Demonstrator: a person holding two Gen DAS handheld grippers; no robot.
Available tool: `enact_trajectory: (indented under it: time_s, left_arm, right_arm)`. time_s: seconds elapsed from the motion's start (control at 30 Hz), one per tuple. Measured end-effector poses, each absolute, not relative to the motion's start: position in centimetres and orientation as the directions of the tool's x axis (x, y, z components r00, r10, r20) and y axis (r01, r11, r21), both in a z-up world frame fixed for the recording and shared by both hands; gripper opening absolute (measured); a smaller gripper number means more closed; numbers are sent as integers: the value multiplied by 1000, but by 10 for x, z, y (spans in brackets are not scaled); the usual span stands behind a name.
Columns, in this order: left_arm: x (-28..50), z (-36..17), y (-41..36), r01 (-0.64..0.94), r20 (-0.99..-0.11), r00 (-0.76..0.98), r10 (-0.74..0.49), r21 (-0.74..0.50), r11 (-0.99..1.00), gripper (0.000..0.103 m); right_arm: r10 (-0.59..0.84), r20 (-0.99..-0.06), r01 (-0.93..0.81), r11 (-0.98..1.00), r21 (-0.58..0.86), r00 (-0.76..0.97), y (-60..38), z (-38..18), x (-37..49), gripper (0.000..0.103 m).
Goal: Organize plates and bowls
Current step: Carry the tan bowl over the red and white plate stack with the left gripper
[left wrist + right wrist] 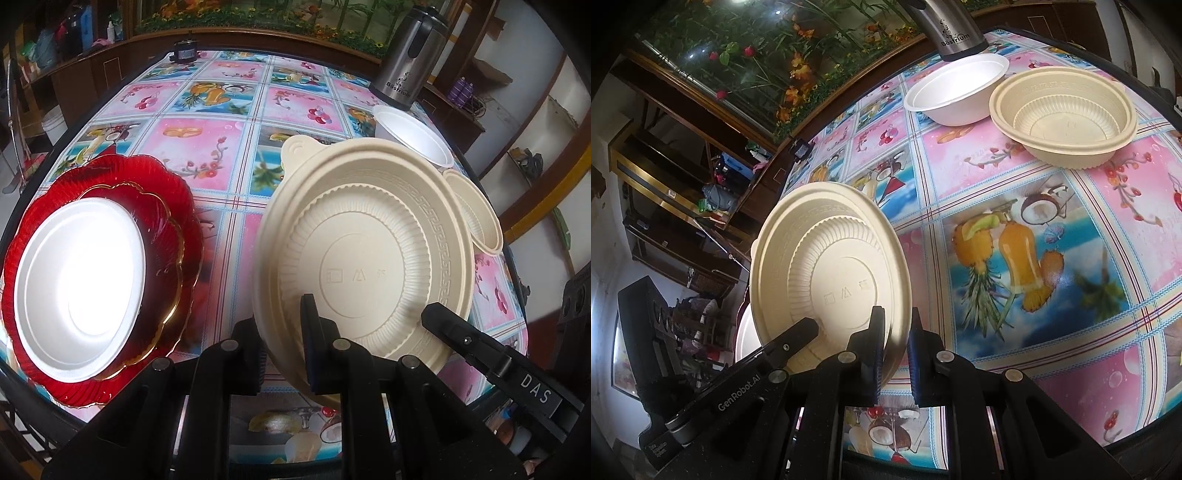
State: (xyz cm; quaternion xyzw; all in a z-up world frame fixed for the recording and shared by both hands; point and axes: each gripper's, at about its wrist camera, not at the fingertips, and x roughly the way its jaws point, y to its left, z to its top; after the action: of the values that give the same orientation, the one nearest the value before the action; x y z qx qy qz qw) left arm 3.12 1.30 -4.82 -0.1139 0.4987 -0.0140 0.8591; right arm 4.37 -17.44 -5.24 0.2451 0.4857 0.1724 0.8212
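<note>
A beige plate (365, 266) is held tilted above the table (236, 125), its ribbed underside turned toward both cameras. Its near rim is hidden behind the finger pads; the embossed marks at its centre are too faint to read. Whether it clears the tablecloth cannot be told.

The left gripper (282, 350) is pinched on the plate's lower rim, one pad in front and one behind. The right gripper (895, 350) grips the same rim from the opposite side, its fingers (875, 339) closed around the plate edge. In the left wrist view, the right gripper's finger is seen entering from the lower right.

To the left, a white foam plate (79, 288) lies on a small red plate (162, 266) with a gilt edge, stacked on a large red plate (184, 206). Parts of the stack are washed out by glare.

Farther right, a beige bowl (1063, 114) and a white bowl (956, 92) stand upright, just beside each other; both are seen empty. A steel kettle (406, 55) stands behind the white bowl, cut off at the top in the right wrist view.
</note>
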Motion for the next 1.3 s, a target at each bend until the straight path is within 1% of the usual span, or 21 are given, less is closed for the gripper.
enact_trajectory:
  time_s: [0.5, 0.97, 1.3]
  left_arm:
    - [18, -40, 16, -92, -839, 527, -135, -214, 972, 14]
    - [4, -23, 48, -152, -809, 577, -109, -237, 960, 14]
    - [0, -18, 63, -167, -794, 598, -110, -258, 952, 14]
  right_arm:
    - [524, -701, -67, 821, 567, 484, -174, -50, 38, 11]
    - [555, -687, -156, 818, 554, 469, -143, -35, 43, 11]
    - [559, -690, -184, 820, 542, 460, -124, -29, 46, 11]
